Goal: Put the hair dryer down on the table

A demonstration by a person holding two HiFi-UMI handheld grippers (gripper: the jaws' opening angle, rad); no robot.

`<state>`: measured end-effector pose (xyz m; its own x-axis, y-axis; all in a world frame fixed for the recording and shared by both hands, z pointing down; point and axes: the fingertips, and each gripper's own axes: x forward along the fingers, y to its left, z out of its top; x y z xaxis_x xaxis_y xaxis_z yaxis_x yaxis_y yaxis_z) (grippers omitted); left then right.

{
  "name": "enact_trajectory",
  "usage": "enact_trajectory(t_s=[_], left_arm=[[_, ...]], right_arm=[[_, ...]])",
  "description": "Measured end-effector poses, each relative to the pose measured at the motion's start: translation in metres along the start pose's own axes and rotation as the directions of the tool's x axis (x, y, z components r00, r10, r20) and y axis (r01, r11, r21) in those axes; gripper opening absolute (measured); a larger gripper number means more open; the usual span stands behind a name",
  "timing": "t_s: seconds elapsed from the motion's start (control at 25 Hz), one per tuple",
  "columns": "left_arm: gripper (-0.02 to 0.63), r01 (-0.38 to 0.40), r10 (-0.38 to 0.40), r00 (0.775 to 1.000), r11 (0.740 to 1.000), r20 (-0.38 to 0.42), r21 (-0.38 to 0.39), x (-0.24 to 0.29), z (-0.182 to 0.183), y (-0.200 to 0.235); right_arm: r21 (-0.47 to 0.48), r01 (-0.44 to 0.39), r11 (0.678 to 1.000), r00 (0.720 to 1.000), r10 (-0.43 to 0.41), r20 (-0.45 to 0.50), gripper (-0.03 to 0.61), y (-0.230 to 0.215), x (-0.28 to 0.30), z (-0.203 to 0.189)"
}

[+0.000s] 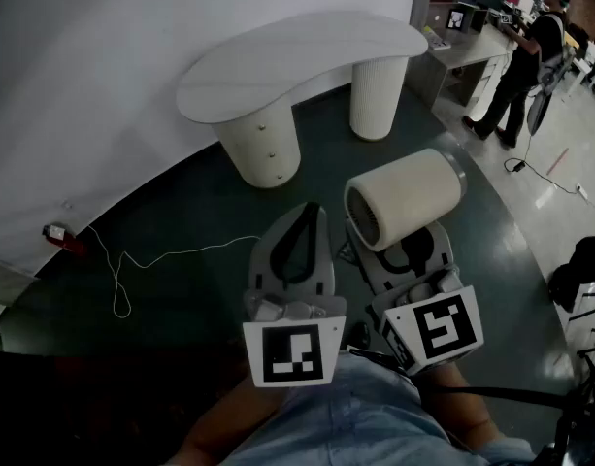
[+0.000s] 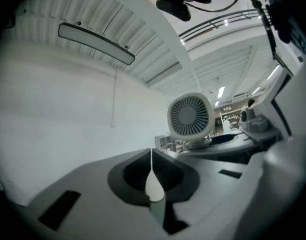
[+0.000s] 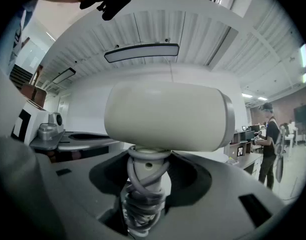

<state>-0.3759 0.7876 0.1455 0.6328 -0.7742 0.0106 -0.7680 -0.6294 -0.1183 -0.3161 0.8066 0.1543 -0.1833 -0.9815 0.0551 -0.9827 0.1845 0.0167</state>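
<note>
1. Head view: the right gripper (image 1: 413,249) is clamped on the handle of the hair dryer (image 1: 404,197). The cream barrel lies across the top of the jaws, with its grille end facing the left gripper.
2. Same view: the hair dryer is in the air over the dark floor (image 1: 181,299). It is not on the white desk (image 1: 297,61), which stands further ahead, well apart from it.
3. Same view: the left gripper (image 1: 307,223) is just beside the right one, jaws together and empty. A thin white cable (image 1: 171,255) trails over the floor at left, and a person (image 1: 525,56) stands at top right.
4. Left gripper view: the left gripper (image 2: 152,181) has its jaws closed tip to tip with nothing between them. The hair dryer (image 2: 190,115) shows at right, round grille toward the camera, sitting in the right gripper (image 2: 252,129).
5. Right gripper view: the right gripper (image 3: 143,184) has its jaws standing wide, pressed on the handle. The handle is wrapped in coils of grey cord (image 3: 142,204).
6. Same view: the hair dryer (image 3: 165,115) barrel sits crosswise above the jaws, with its metal-ringed end at right. A person (image 3: 267,144) stands far right by some benches.
</note>
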Motion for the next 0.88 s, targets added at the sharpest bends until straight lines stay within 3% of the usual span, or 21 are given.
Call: enact_trajectory(t_s=[0.4, 0.88], left_arm=[[0.014, 0.001, -0.001, 1.0, 1.0, 0.005, -0.01, 0.004, 0.001, -0.003], [0.014, 0.021, -0.021, 1.0, 1.0, -0.012, -0.024, 0.033, 0.003, -0.062]], right_arm=[[0.005, 0.007, 1.0, 1.0, -0.007, 0.009, 0.221, -0.005, -0.002, 0.001], [0.015, -0.013, 1.0, 1.0, 0.013, -0.015, 0.221, -0.059, -0.03, -0.006]])
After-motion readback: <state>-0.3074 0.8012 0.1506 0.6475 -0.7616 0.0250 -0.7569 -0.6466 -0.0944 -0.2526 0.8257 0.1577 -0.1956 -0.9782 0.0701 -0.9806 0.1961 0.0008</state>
